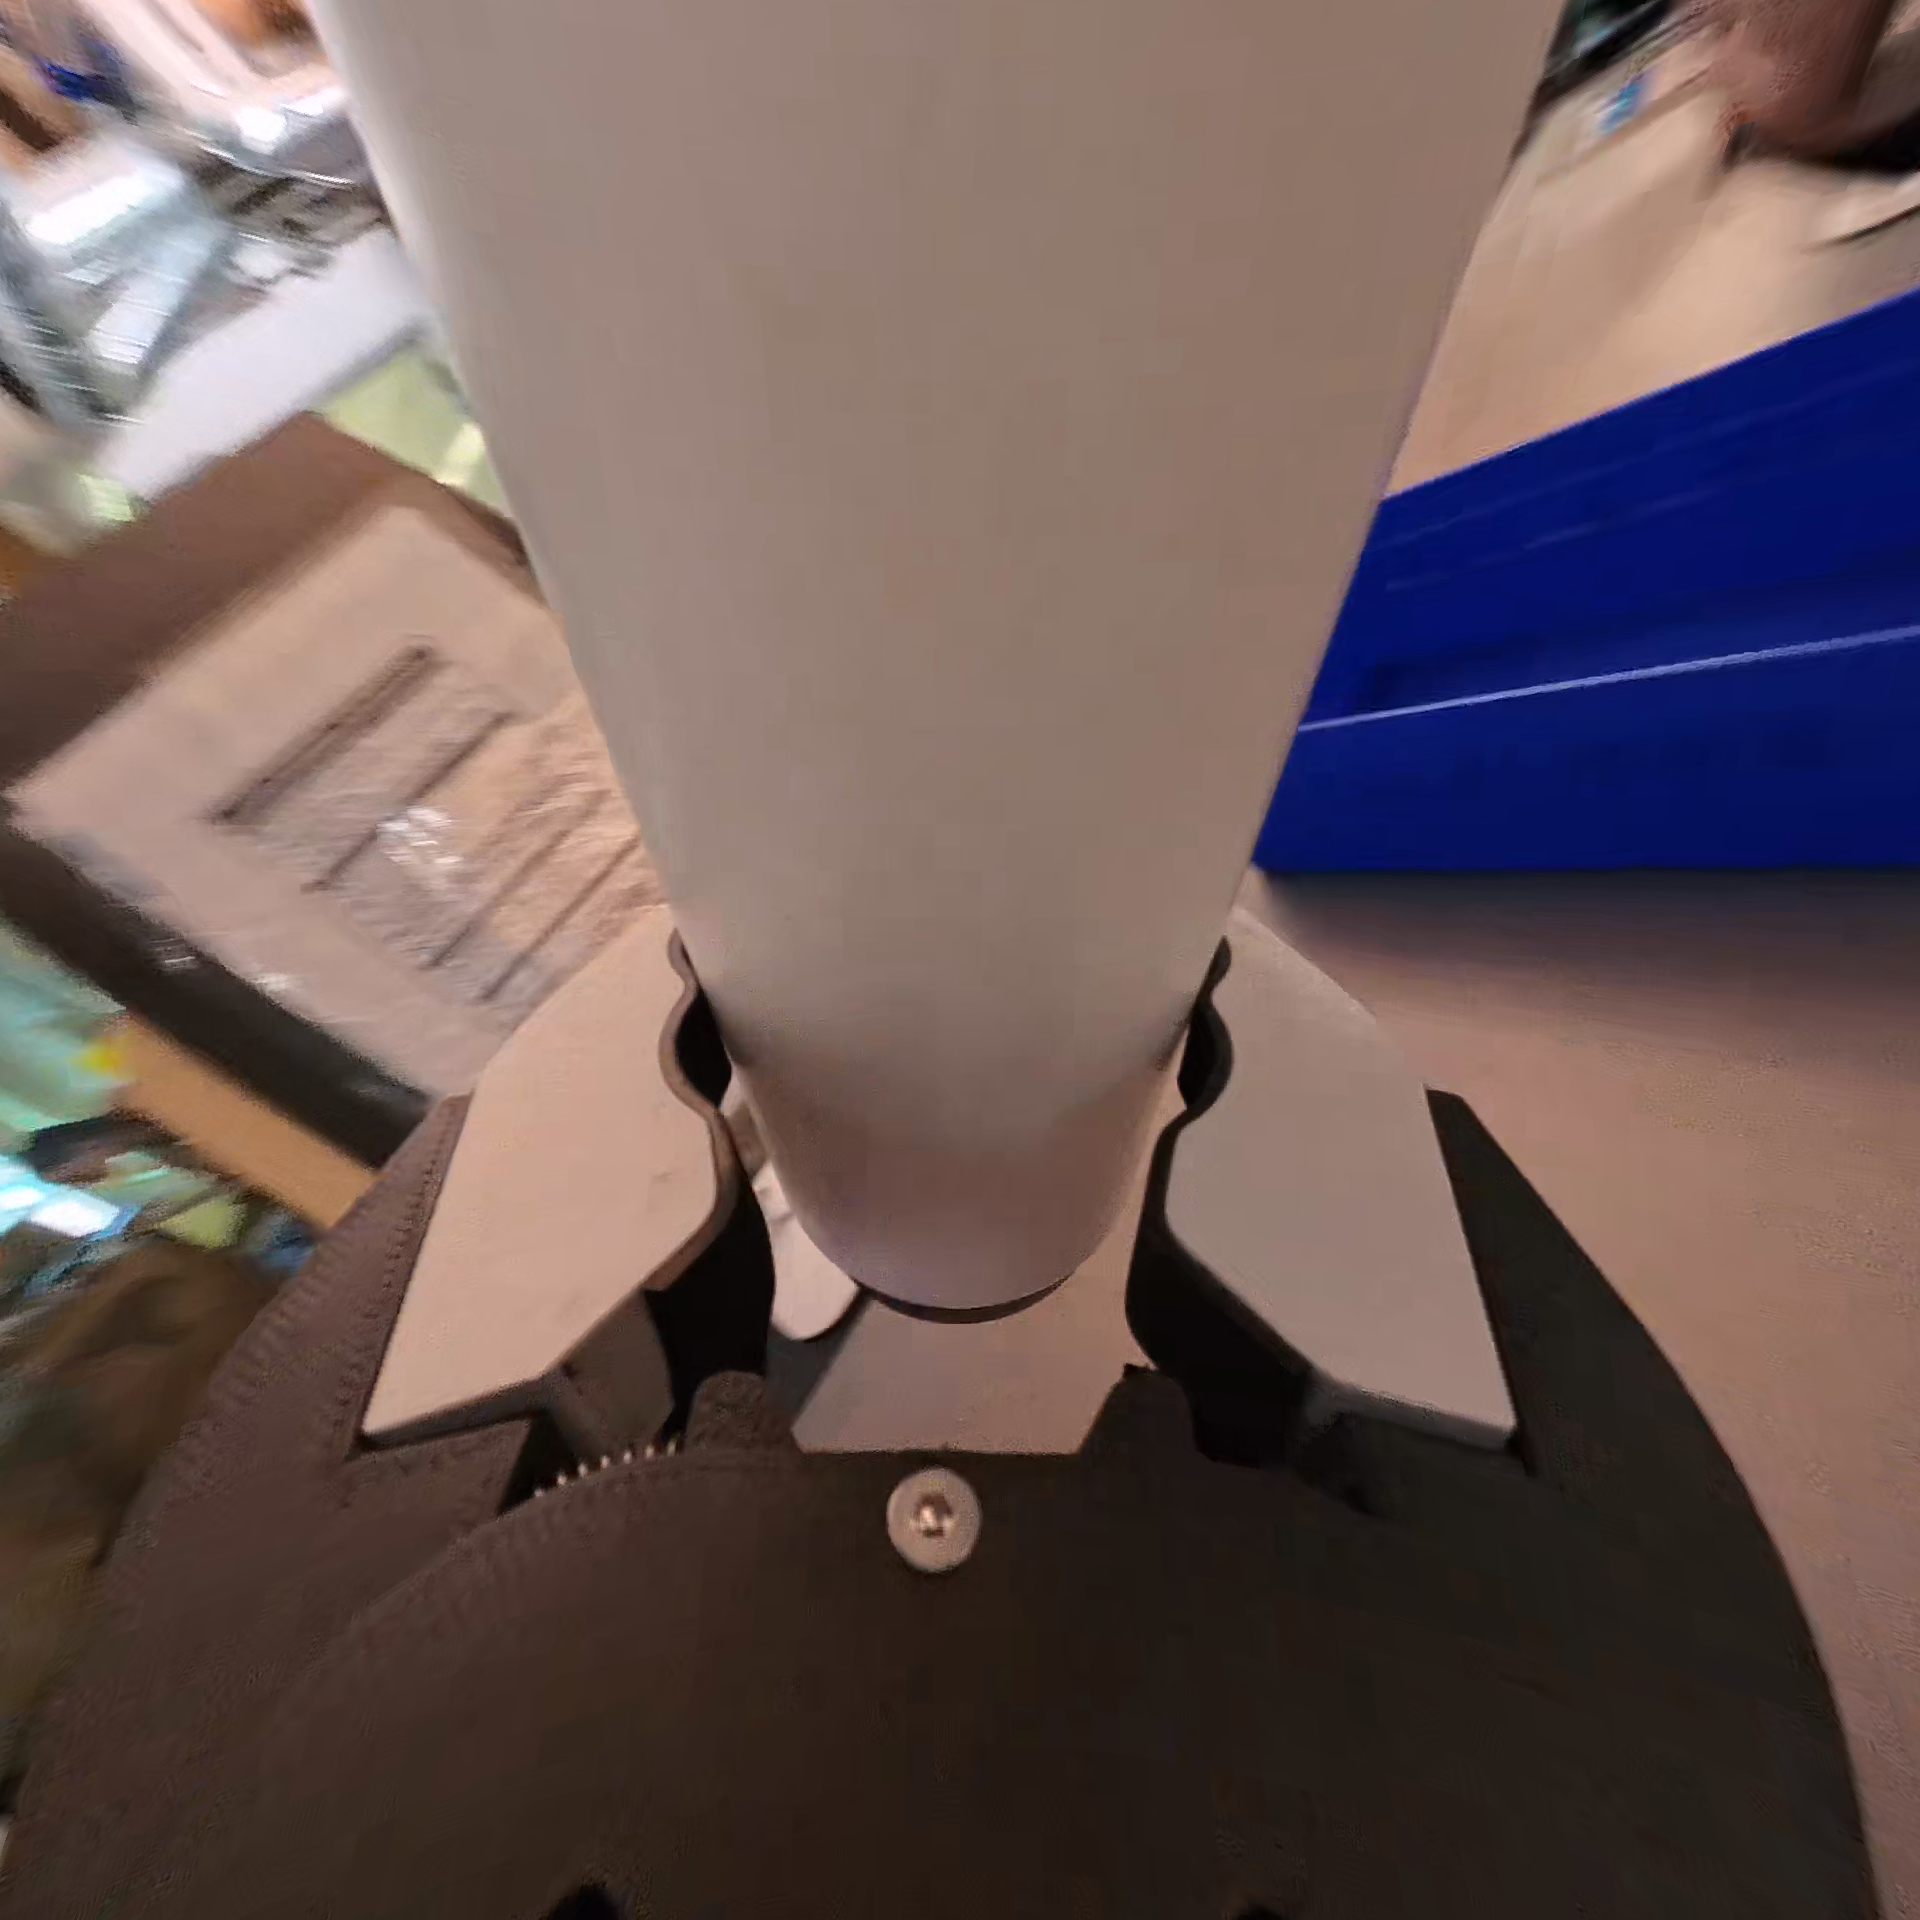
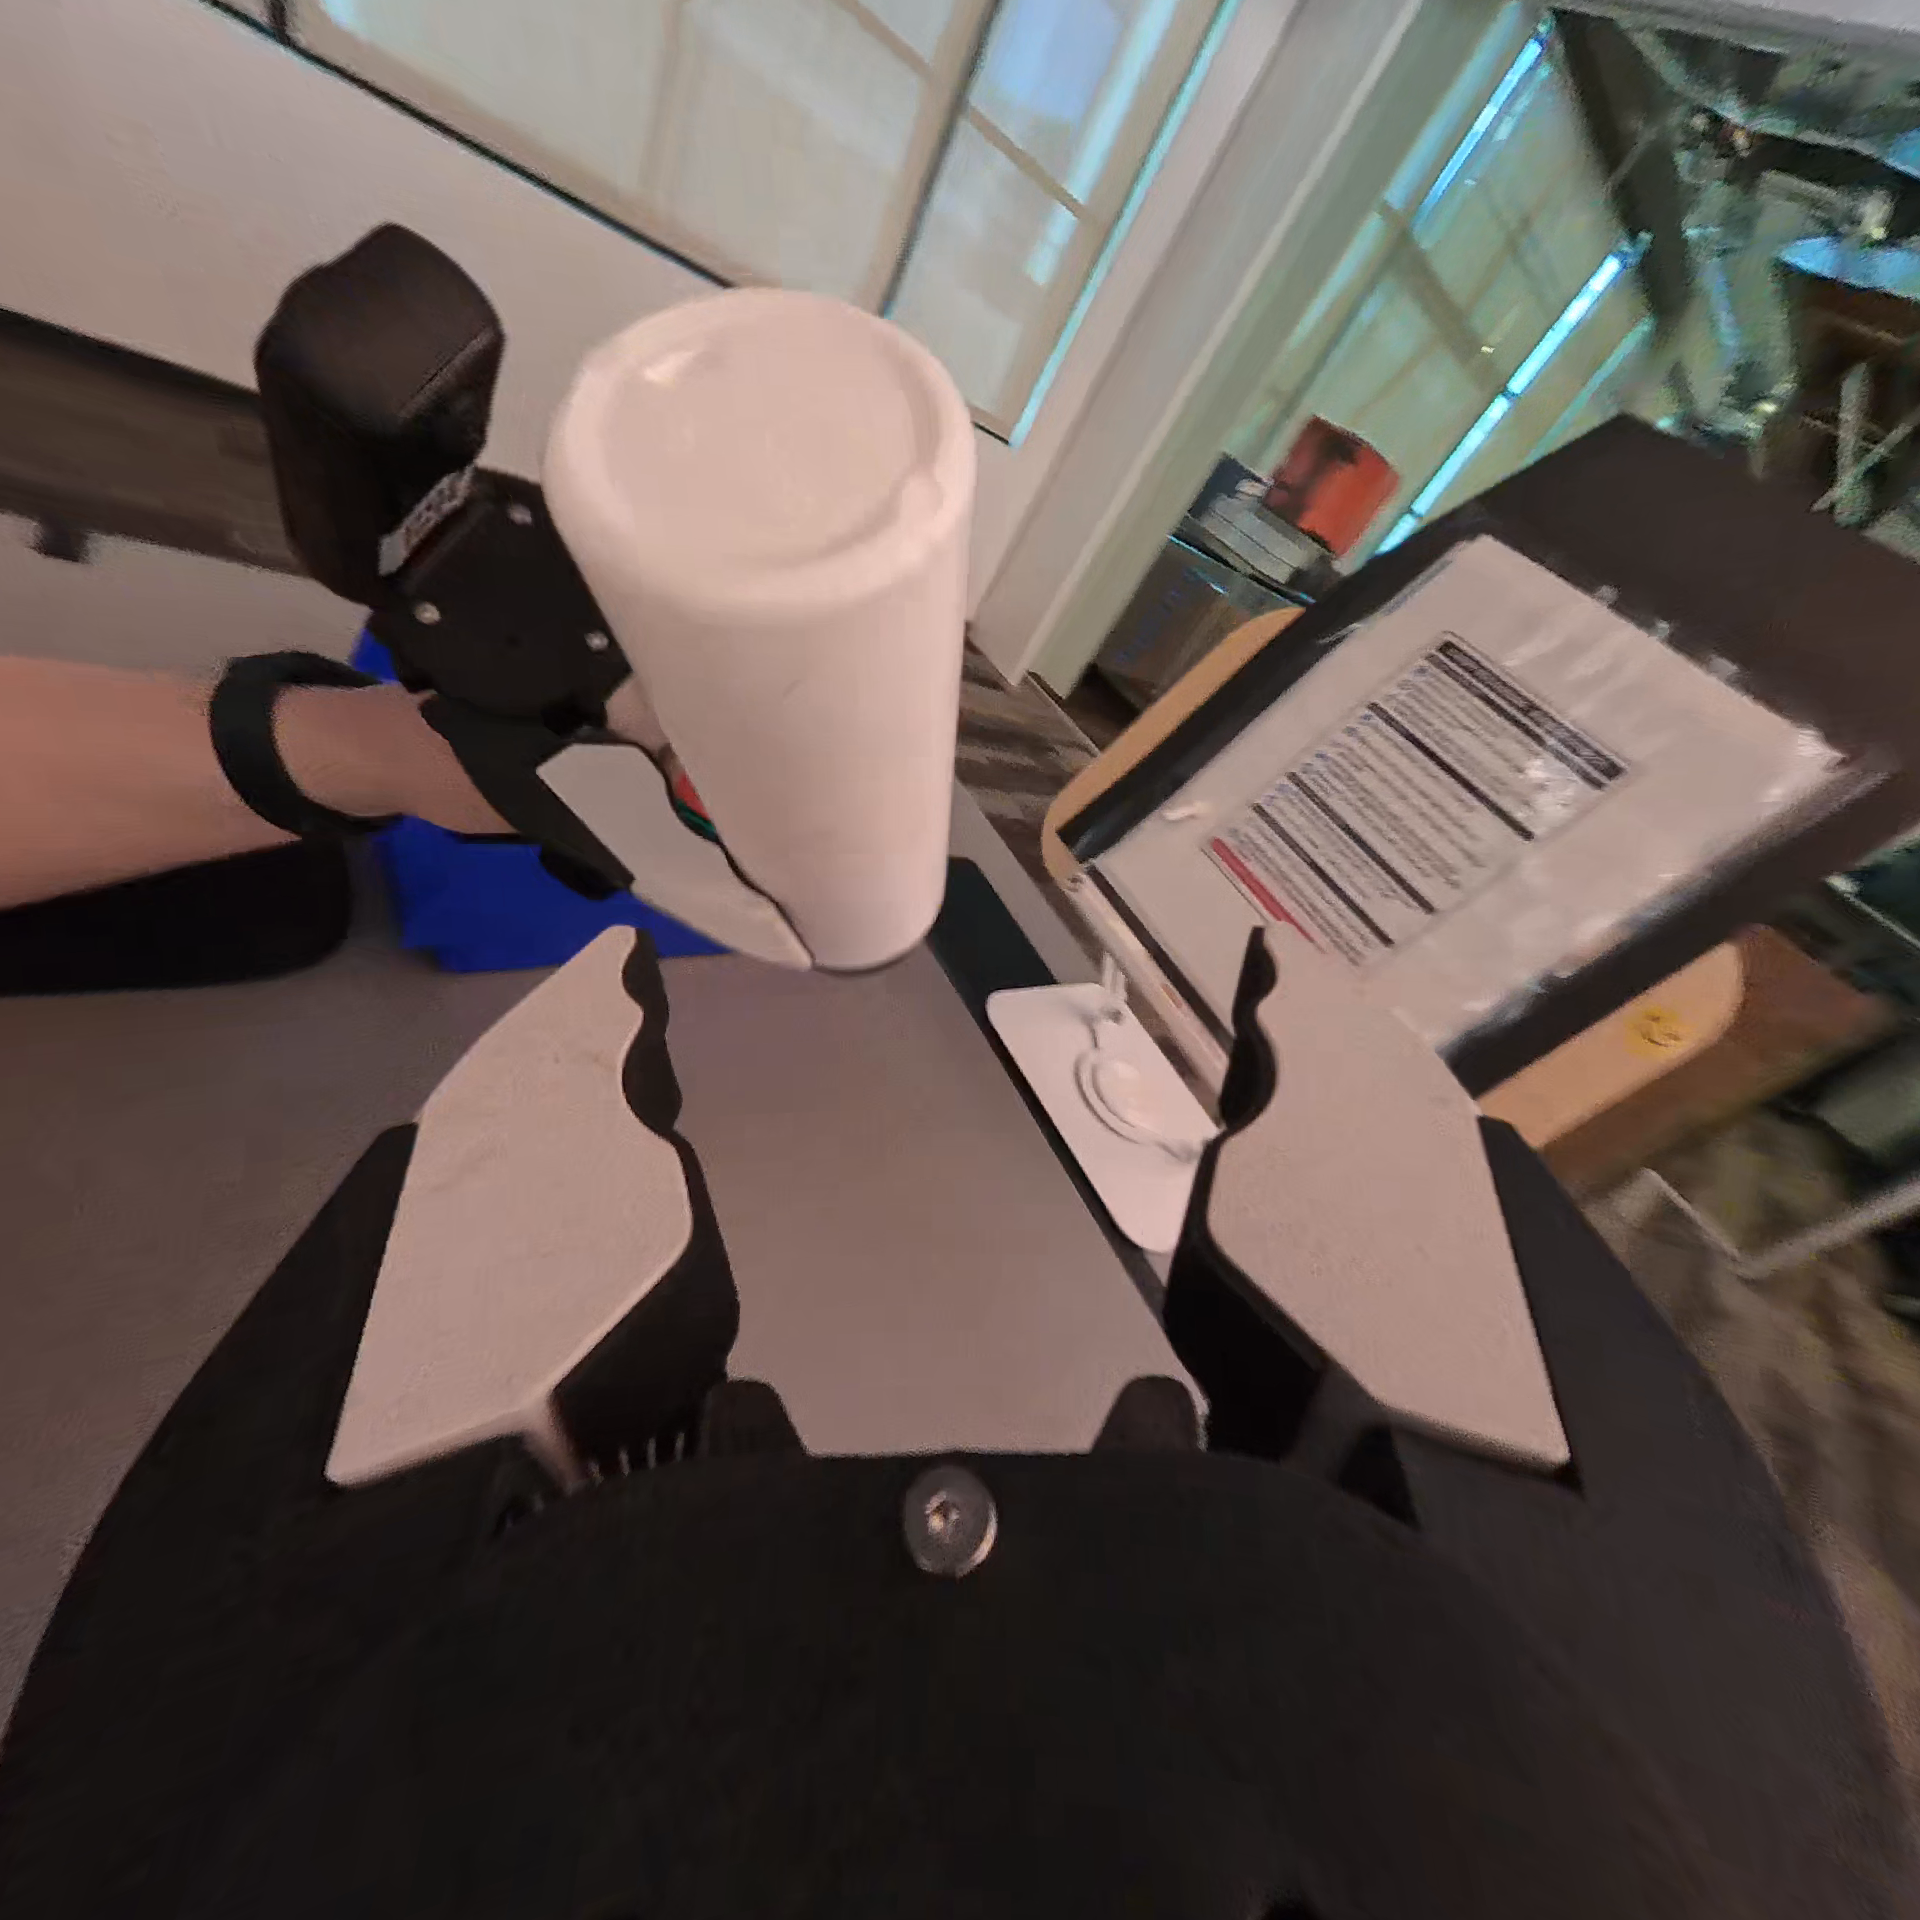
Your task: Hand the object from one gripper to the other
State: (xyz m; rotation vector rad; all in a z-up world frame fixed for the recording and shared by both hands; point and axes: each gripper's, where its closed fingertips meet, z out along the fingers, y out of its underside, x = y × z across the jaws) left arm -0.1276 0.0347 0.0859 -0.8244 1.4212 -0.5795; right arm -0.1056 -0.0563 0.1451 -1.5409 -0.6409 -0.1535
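A white tapered cup [image 1: 935, 623] is clamped at its narrow end between the fingers of my left gripper [image 1: 948, 987], which is shut on it. In the right wrist view the cup [image 2: 790, 644] hangs tilted above the grey table [image 2: 883, 1195], its closed wide end up and towards the camera. One finger of the left gripper [image 2: 644, 821] shows on the cup's left side; the other is hidden behind it. My right gripper [image 2: 945, 956] is open and empty, its tips just short of the cup's lower end and not touching it.
A blue bin [image 2: 499, 894] stands on the table behind the left gripper and shows in the left wrist view [image 1: 1610, 644]. A person's wrist with a black band [image 2: 260, 738] holds the left gripper. A white pad [image 2: 1101, 1091] lies at the table's right edge. A board with a printed sheet [image 2: 1403, 810] stands beyond it.
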